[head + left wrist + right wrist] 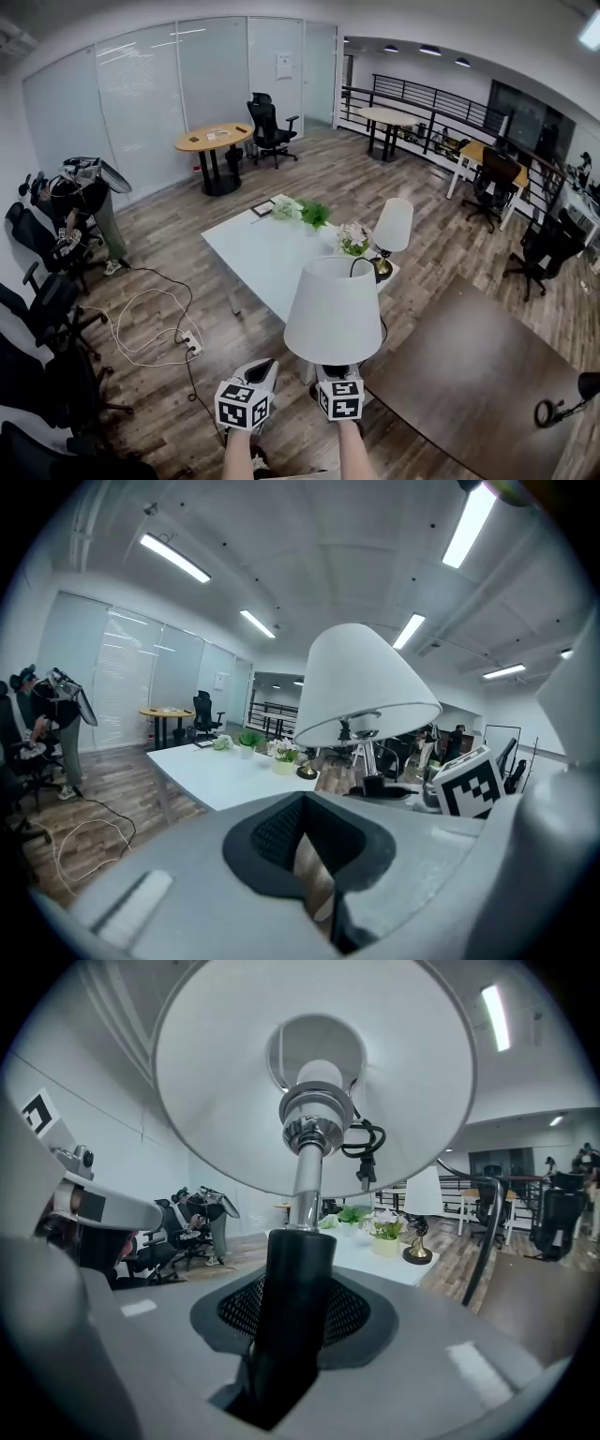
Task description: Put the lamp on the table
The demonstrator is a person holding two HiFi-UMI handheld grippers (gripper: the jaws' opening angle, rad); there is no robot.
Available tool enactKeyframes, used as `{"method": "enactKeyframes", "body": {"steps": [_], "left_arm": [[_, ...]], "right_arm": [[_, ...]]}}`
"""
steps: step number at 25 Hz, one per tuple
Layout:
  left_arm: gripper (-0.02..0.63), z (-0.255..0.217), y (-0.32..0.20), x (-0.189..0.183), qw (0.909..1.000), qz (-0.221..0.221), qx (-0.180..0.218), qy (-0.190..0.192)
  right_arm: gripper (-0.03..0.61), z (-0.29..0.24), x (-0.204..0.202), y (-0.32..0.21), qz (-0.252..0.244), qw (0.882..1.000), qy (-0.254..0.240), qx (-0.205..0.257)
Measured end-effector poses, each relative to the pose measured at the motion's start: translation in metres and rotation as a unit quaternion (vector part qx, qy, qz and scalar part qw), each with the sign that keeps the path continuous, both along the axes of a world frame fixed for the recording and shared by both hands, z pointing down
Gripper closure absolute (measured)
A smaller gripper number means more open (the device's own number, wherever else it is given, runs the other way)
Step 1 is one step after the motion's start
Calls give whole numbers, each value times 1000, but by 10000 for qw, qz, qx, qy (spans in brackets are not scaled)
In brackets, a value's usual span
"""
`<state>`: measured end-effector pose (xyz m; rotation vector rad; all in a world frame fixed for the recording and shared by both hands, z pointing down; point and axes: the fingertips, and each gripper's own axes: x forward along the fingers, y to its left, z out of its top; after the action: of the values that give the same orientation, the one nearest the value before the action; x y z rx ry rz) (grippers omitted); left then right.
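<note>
I carry a lamp with a white cone shade (335, 314) over the wood floor, just short of the white table (258, 255). My right gripper (338, 373) is shut on the lamp's black stem (292, 1288), and the shade (225, 1072) fills the right gripper view from below. My left gripper (257, 377) sits beside it on the left, shut with nothing in its jaws (314, 855). In the left gripper view the lamp (366, 682) stands upright to the right, with the white table (211, 772) beyond it.
The white table holds a second white lamp (392, 228), a flower pot (353, 239) and green plants (313, 215). A dark brown table (469, 375) is close on the right. Cables and a power strip (193, 345) lie on the floor at left, by office chairs and a person (89, 202).
</note>
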<state>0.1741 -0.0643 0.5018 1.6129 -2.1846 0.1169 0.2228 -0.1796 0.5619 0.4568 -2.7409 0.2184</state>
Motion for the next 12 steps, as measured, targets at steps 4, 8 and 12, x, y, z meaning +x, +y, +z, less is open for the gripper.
{"method": "enactKeyframes", "body": {"steps": [4, 8, 12], "left_arm": [[614, -4, 8, -29, 9997, 249, -17, -6], [614, -3, 17, -58, 9988, 494, -41, -14], [614, -1, 25, -88, 9978, 670, 6, 10]], "right_arm": [[420, -3, -25, 10, 248, 9997, -7, 0], [420, -3, -46, 18, 542, 9985, -97, -81], [420, -1, -71, 27, 722, 9972, -168, -86]]}}
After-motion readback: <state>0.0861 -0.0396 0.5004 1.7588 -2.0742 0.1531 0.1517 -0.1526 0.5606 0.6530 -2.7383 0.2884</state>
